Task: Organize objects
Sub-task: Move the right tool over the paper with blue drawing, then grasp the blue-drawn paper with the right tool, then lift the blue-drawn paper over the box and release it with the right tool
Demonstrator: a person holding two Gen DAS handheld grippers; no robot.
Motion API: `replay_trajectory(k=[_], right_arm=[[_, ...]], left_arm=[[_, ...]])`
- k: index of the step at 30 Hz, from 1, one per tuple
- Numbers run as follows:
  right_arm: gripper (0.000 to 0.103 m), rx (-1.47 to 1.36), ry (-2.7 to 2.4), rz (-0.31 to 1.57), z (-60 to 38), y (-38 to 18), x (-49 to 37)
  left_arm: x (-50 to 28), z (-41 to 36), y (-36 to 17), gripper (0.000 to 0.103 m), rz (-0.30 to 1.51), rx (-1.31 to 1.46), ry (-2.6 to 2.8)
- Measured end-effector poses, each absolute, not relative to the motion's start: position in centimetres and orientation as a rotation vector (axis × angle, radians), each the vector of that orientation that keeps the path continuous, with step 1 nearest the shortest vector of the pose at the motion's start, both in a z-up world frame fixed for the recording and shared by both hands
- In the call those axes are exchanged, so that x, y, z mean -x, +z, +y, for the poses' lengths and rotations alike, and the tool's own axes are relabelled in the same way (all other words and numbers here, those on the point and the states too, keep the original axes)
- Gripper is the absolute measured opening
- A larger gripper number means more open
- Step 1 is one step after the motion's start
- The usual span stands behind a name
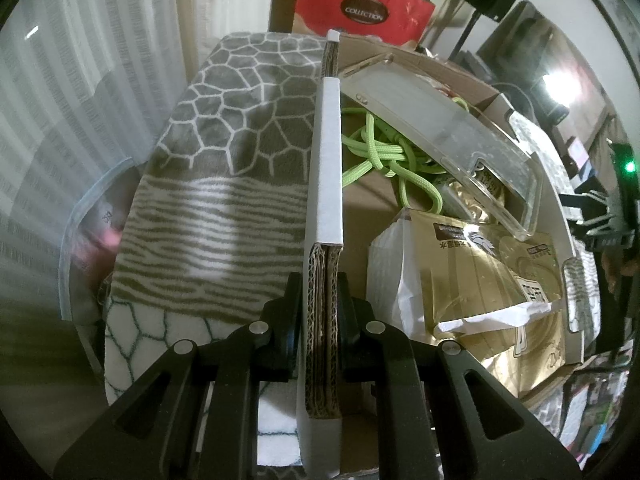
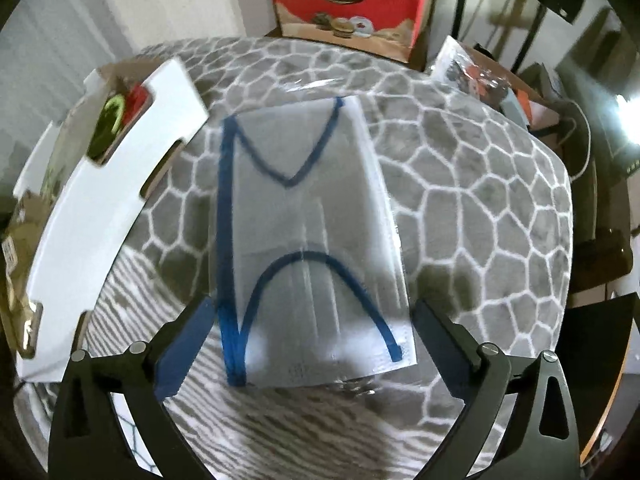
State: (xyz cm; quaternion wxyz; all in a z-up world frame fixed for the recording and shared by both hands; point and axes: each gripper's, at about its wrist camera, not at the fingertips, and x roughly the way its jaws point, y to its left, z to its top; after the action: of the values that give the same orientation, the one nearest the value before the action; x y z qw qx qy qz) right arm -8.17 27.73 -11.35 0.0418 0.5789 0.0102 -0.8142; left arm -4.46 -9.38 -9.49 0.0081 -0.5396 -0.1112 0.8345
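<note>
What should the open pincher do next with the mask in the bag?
Probably lower the right hand-held gripper and close on the wrapped face mask: its jaws stand wide open either side, and the mask lies flat on the patterned blanket.

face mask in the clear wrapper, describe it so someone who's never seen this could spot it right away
Start at the grey blanket with the white honeycomb lines. To the right of the white-walled cardboard box, a flat pale rectangle lies on it: the face mask in shiny clear wrap, between the open right tongs. Its dark blue ear loops set it apart.
</note>
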Motion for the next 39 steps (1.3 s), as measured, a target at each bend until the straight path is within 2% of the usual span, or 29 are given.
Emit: replay_trajectory(k=[2, 8, 10, 12, 13, 14, 15, 17, 22, 32, 39], right_arm=[[0.102, -1.788, -2.504, 0.086, 27.1, -11.7, 8.2], [0.102, -1.804, -2.537, 0.098, 26.5, -11.8, 8.0], [0.099, -1.795, -2.543, 0.083, 26.6, -11.9, 7.8], [0.085, -1.786, -2.549, 0.059, 26.9, -11.6, 7.7], [0.067, -1.776, -2.553, 0.057, 26.9, -11.2, 7.5], [0.043, -1.772, -2.553, 0.054, 27.0, -10.9, 7.5], [0.035, -1.773, -2.552, 0.04, 27.2, -10.4, 7.5], [0.027, -1.774, -2.554, -0.001, 27.5, -9.8, 7.5], [0.02, -1.699, -2.593, -0.045, 27.7, -7.2, 7.6], [0.021, -1.448, -2.574, -0.075, 23.4, -0.3, 8.1], [0.022, -1.459, -2.446, 0.005, 17.5, -0.5, 9.3]], left_arm=[[4.4, -9.4, -9.5, 0.012, -0.347, 1.687, 2.609], [4.5, -9.3, -9.4, 0.012, -0.344, 1.688, 2.609], [4.5, -9.2, -9.4, 0.012, -0.347, 1.687, 2.608], [4.5, -9.2, -9.4, 0.012, -0.346, 1.688, 2.609], [4.5, -9.2, -9.4, 0.012, -0.344, 1.689, 2.609], [4.5, -9.3, -9.4, 0.012, -0.343, 1.689, 2.61], [4.5, -9.3, -9.5, 0.012, -0.343, 1.689, 2.61], [4.5, -9.3, -9.5, 0.012, -0.348, 1.688, 2.609], [4.4, -9.3, -9.4, 0.012, -0.348, 1.688, 2.609], [4.4, -9.3, -9.4, 0.012, -0.349, 1.688, 2.609], [4.5, -9.4, -9.4, 0.012, -0.349, 1.689, 2.609]])
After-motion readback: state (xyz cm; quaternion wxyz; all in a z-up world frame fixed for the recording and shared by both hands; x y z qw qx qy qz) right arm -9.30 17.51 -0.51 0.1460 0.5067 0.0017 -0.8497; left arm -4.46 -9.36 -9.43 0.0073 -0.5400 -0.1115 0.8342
